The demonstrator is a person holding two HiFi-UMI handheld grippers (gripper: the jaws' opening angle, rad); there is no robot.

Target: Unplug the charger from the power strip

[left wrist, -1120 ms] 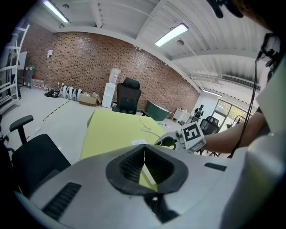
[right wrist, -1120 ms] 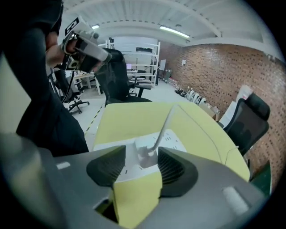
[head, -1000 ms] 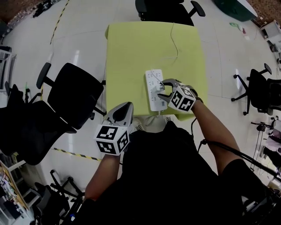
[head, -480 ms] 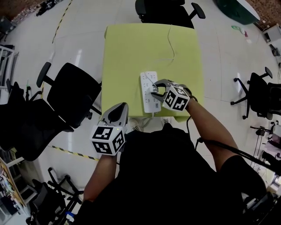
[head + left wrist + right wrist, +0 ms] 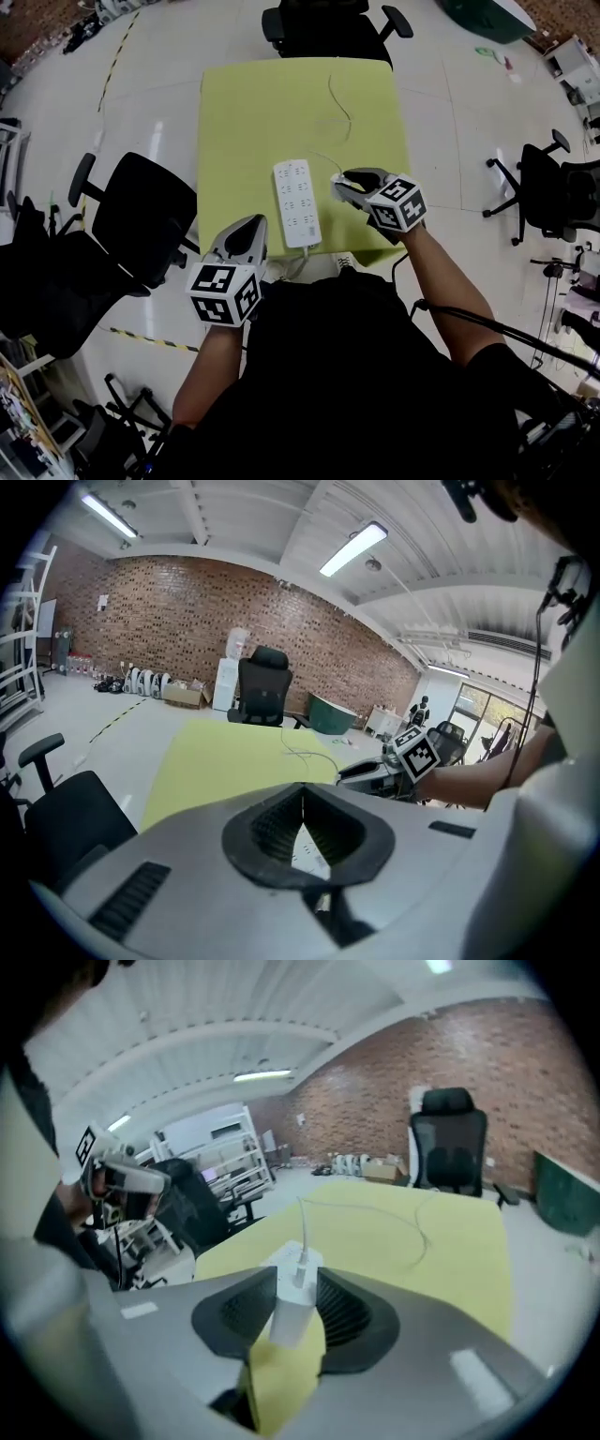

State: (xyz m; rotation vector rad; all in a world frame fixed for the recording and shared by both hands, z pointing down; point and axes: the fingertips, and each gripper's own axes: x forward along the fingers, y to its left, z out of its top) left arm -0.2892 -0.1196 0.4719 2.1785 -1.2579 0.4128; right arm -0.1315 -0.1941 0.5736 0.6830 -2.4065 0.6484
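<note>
Right gripper (image 5: pixel 343 185) is closing its jaws on the charger (image 5: pixel 292 1307), holding its flat sides, clear of the power strip (image 5: pixel 295 202); prob. light, stiff, slick plastic. Left gripper (image 5: pixel 249 225) is hovering w/ jaws together, empty.

Head cam sits above me, looking steeply down on the yellow-green square table (image 5: pixel 281 112) from over its near edge. Whole top fits in frame, so not close. Cam on my left gripper (image 5: pixel 248 225) rides low off the table's near-left corner, facing across the table to the red brick wall (image 5: pixel 187 602), own jaws big in foreground. Cam on my right gripper (image 5: pixel 342 185) is over the table's near-right part, facing across & angled left. Its jaws, closing w/ the white charger block (image 5: pixel 291 1307) between them, fill the bottom. All 3 views share the table top & the black office chair (image 5: pixel 328 28) past the table's far edge.
</note>
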